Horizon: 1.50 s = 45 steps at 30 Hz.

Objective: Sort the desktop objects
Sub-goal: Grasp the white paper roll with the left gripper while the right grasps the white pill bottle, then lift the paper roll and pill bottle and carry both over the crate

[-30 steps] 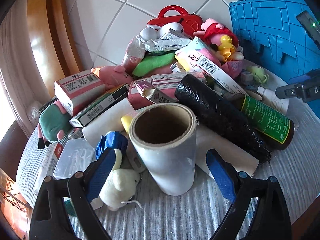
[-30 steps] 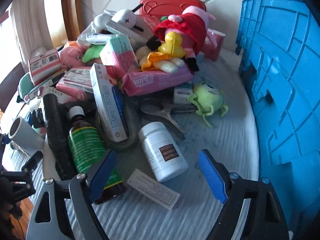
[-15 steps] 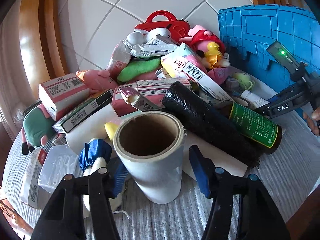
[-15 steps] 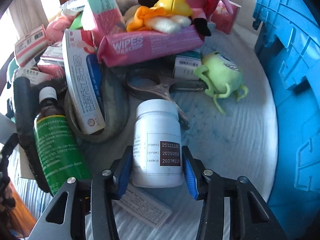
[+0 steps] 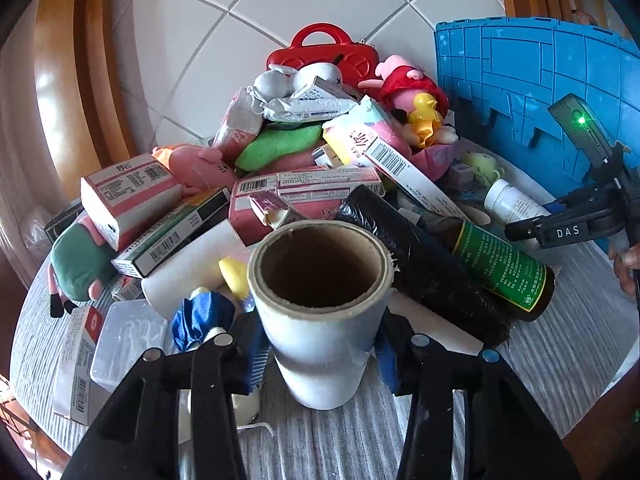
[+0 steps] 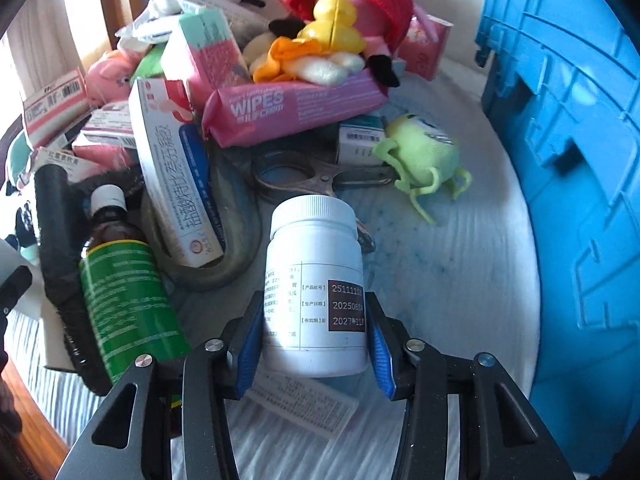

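Both sets of fingers have just been closing and now I've got the left gripper (image 5: 320,354) clamped on the roll (image 5: 320,312) and the right gripper (image 6: 314,350) pinching the bottle (image 6: 316,292) (both low on the worktop (image 6: 448,272)), ready to lift toward the crate (image 6: 568,128).

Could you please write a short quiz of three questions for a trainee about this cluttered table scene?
1. True or false: the left gripper is shut on the white roll.
2. What does the right gripper hold? A) green bottle B) white pill bottle C) scissors
3. Fill in: the yellow duck lies on top of the pink pack marked ____.

Key: 1. True; the blue pads press its sides. 2. B, the white pill bottle. 3. WIPES, on the pink pack.
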{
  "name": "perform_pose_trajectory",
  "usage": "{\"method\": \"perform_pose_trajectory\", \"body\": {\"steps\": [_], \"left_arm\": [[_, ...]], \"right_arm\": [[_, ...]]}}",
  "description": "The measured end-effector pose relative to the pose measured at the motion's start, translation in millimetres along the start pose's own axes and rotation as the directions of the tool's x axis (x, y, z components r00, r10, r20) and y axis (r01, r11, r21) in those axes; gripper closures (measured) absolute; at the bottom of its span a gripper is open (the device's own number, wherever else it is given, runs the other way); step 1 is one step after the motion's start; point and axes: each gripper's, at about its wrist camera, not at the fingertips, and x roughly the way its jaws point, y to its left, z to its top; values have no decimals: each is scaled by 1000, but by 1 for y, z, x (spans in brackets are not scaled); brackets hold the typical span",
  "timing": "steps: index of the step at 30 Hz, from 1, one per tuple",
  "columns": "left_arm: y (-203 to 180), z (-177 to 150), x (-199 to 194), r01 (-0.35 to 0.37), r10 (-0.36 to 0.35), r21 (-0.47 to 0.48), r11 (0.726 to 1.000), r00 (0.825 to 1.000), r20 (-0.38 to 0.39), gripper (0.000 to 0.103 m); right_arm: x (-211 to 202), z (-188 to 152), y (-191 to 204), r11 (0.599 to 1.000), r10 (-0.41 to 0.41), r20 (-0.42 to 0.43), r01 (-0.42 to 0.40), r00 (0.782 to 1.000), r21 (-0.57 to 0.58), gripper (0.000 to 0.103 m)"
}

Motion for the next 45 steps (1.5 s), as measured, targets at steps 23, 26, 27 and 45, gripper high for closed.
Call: {"method": "perform_pose_trajectory", "body": {"steps": [23, 26, 27, 45], "left_arm": [[-18, 148, -117, 19, -48, 108, 994, 962, 267, 59], [-32, 177, -135, 51, -96, 146, 988, 942, 322, 59], [-37, 187, -139, 58, -111, 163, 985, 935, 336, 59], [-202, 308, -173, 241, -388, 364, 899, 824, 413, 59]], "right_arm": [[-268, 8, 2, 991, -52, 468, -10, 882, 130, 58], [-311, 6, 4, 986, -108, 535, 22, 838, 165, 58], [-323, 6, 4, 983, -130, 553, 34, 823, 181, 58], [-438, -21, -87, 839, -504, 605, 184, 617, 512, 58]]}}
